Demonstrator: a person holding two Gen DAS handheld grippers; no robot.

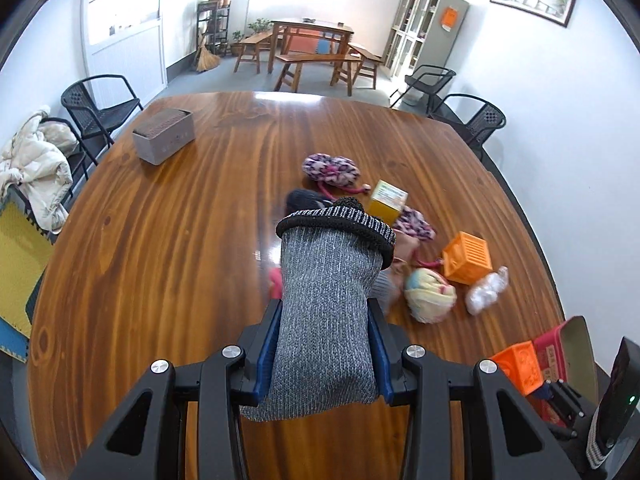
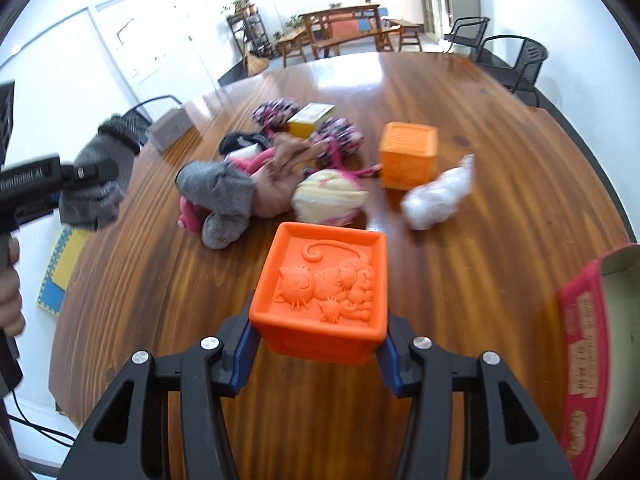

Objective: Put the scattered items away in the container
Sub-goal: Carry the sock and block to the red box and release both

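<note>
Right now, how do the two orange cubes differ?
The held cube is clamped in the right tongs above the table; the far cube sits on it. Held cube's visible face shows embossed cats; far cube's has ridged lines. Both are orange and blocky.

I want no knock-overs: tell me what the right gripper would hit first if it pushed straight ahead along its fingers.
Probably the yellow knit ball, just beyond the orange cat block that the right gripper holds; depth is unclear, so bare table might come first.
</note>
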